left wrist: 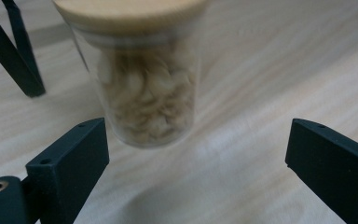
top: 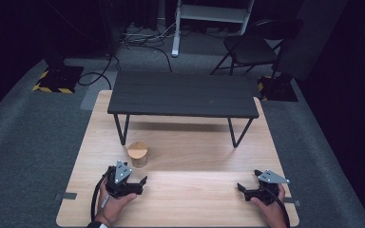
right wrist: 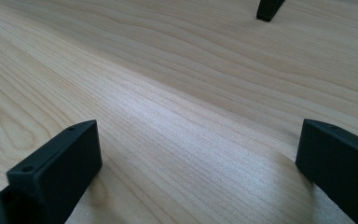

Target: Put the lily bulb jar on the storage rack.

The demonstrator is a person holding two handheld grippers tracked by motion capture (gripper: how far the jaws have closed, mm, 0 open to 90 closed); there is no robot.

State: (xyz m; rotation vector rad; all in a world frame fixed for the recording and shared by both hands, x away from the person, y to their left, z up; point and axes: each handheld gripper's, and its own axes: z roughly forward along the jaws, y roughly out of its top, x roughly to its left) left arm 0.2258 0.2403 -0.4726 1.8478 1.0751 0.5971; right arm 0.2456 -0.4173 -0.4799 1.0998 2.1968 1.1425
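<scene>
Now the left gripper lines up on the jar, fingers spread wide, jar just ahead and nearer its left finger, untouched. Right gripper gapes over bare counter. Next, likely: ease forward, centre, close.

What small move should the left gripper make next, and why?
Probably ease the left gripper forward around the glass jar: its jaws are open, the jar with the wooden lid stands just ahead, untouched, and nothing lies between.

The jar is blurred, its lid cut off (pale contents unidentifiable).
</scene>
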